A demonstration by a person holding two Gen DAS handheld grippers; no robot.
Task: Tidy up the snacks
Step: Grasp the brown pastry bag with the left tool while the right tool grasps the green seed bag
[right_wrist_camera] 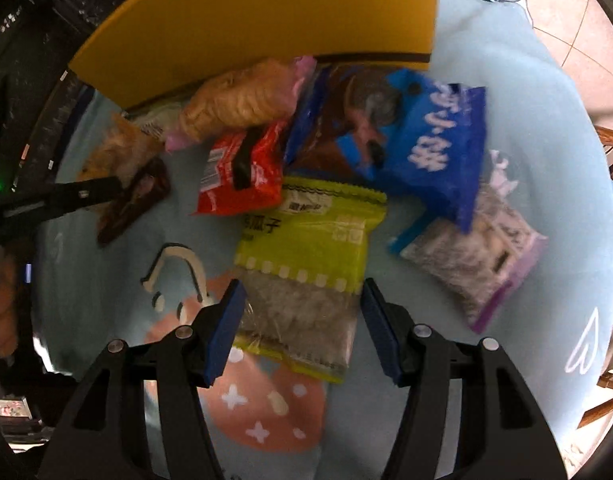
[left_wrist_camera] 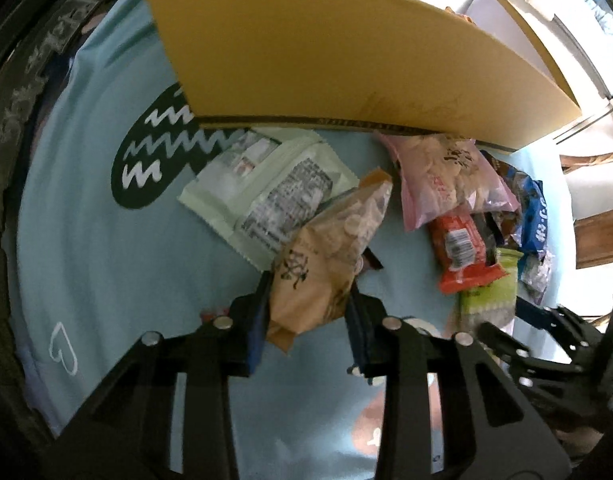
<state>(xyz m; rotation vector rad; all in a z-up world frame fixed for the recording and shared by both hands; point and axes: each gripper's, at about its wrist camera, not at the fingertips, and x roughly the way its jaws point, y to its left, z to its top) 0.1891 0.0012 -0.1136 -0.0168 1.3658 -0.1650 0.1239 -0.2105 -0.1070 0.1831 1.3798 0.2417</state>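
In the left wrist view, our left gripper has its pads pressed into the sides of the tan snack bag, which lies on the light blue cloth with its upper end over the pale green packet; we judge the hold to sit low on a soft, crinkled pouch, so the film may slide out of the pads or the bag may swing and drag the green packet when raised. The yellow cardboard box stands just behind the pile, and its interior is out of sight, so we cannot tell what it already contains. In the right wrist view, our right gripper stands open astride the lower end of the lime green seed bag, pads clear of it on both sides; this frame is blurred, and we judge that closing now risks pinching only a loose edge. The red packet and the blue bag overlap its top edge, so a lift could disturb them. Print on most wrappers is unreadable
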